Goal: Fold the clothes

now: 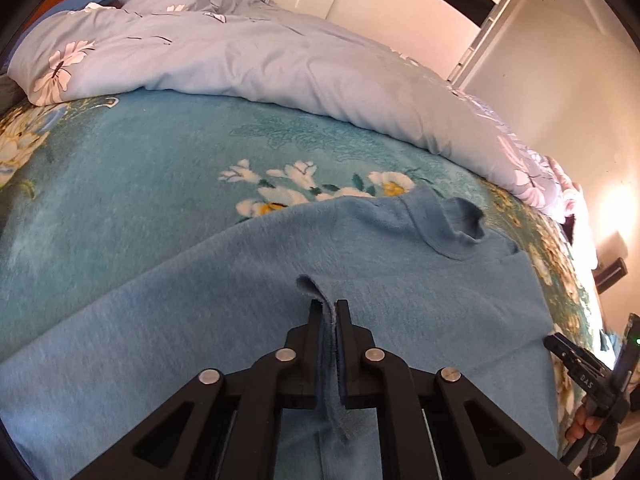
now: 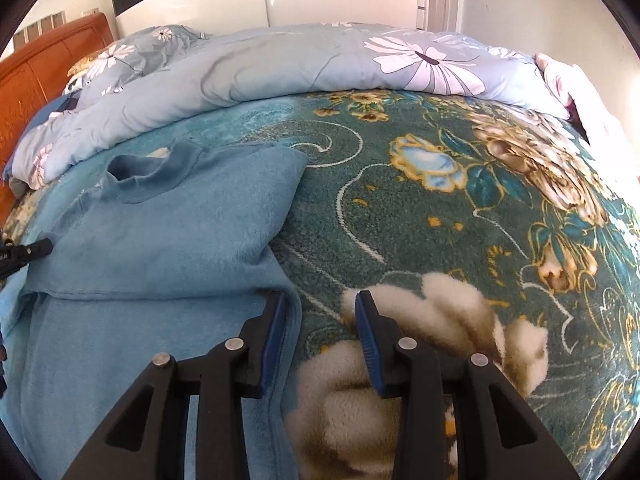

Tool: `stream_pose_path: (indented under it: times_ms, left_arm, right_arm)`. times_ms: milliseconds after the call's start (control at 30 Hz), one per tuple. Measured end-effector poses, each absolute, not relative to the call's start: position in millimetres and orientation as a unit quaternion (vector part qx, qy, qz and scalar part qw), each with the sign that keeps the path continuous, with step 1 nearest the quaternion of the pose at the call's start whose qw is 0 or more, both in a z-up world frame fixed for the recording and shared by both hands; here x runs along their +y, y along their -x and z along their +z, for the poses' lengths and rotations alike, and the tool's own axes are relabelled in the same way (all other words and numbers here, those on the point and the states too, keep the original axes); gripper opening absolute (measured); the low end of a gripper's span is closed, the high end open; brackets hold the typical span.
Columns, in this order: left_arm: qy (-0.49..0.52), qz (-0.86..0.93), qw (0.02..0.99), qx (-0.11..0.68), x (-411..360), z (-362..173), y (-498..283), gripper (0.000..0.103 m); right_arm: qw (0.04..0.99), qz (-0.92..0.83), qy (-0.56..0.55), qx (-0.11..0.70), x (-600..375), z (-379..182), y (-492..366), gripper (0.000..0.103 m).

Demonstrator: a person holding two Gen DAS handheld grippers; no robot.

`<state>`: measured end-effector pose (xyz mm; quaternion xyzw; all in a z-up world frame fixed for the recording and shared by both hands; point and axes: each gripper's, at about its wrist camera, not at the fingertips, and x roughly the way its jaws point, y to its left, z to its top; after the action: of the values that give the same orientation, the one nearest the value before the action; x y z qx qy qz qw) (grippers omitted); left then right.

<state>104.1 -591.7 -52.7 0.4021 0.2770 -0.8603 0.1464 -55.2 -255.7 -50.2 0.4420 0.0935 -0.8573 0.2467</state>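
A light blue sweater lies on the bed, its collar toward the far side. My left gripper is shut on a sleeve cuff of the sweater and holds it over the sweater's body. In the right wrist view the sweater lies at the left with one side folded in, collar up. My right gripper is open at the sweater's right edge, its left finger against the fabric edge, nothing between the jaws. The right gripper also shows in the left wrist view.
A teal floral blanket covers the bed. A bunched pale blue flowered quilt lies along the far side, also in the right wrist view. An orange headboard is at the left. White walls and a wardrobe stand behind.
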Motion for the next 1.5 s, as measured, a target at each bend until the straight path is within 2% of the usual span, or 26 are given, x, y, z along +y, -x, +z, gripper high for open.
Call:
stream_pose_path:
  times_ms: [67,133,167,200,467,600,833,967,1233,1333,1400,1500]
  left_arm:
    - [-0.399,-0.862,0.152,0.273,-587.9,-48.5,-112.2,0.016]
    - [-0.386,-0.866,0.156,0.278,-583.0,-43.6,-126.5,0.028]
    - [-0.379,-0.867,0.158,0.283,-581.4,-41.7,-134.2,0.046]
    - [-0.374,-0.867,0.165,0.286,-579.5,-40.1,-142.5,0.055]
    - [-0.323,-0.84,0.235,0.367,-560.9,-39.5,-242.7,0.059]
    - [-0.292,-0.808,0.293,0.419,-563.7,-49.4,-303.5,0.059]
    - [-0.252,-0.768,0.38,0.45,-593.7,-56.4,-372.3,0.059]
    - [-0.231,-0.747,0.395,0.482,-608.5,-67.8,-388.8,0.058]
    - [-0.19,-0.729,0.428,0.499,-618.2,-80.2,-388.0,0.056]
    - [-0.186,-0.727,0.453,0.482,-616.9,-80.9,-382.3,0.047]
    - [-0.184,-0.719,0.47,0.478,-617.1,-83.0,-382.1,0.024]
    - [-0.172,-0.712,0.476,0.487,-622.8,-85.9,-394.1,0.011]
  right_arm:
    - [0.248,-0.861,-0.434,0.095,-252.7,-42.3,47.9,0.038]
    - [0.244,-0.867,-0.423,0.099,-250.3,-33.0,37.3,0.038]
    - [0.245,-0.869,-0.419,0.101,-250.1,-29.8,32.8,0.038]
    - [0.25,-0.868,-0.416,0.105,-250.7,-26.7,27.2,0.038]
    - [0.284,-0.863,-0.404,0.107,-249.2,-7.4,-21.0,0.038]
    - [0.297,-0.86,-0.402,0.108,-248.7,-3.0,-42.2,0.039]
    - [0.305,-0.856,-0.4,0.119,-250.0,-0.9,-55.3,0.04]
    - [0.308,-0.853,-0.403,0.121,-254.8,-4.3,-55.9,0.04]
    - [0.318,-0.849,-0.403,0.125,-264.7,-7.5,-58.0,0.04]
    - [0.318,-0.849,-0.404,0.126,-266.9,-8.6,-57.5,0.04]
    - [0.317,-0.848,-0.405,0.127,-267.1,-9.5,-56.5,0.04]
    - [0.316,-0.848,-0.406,0.127,-265.1,-10.9,-55.1,0.04]
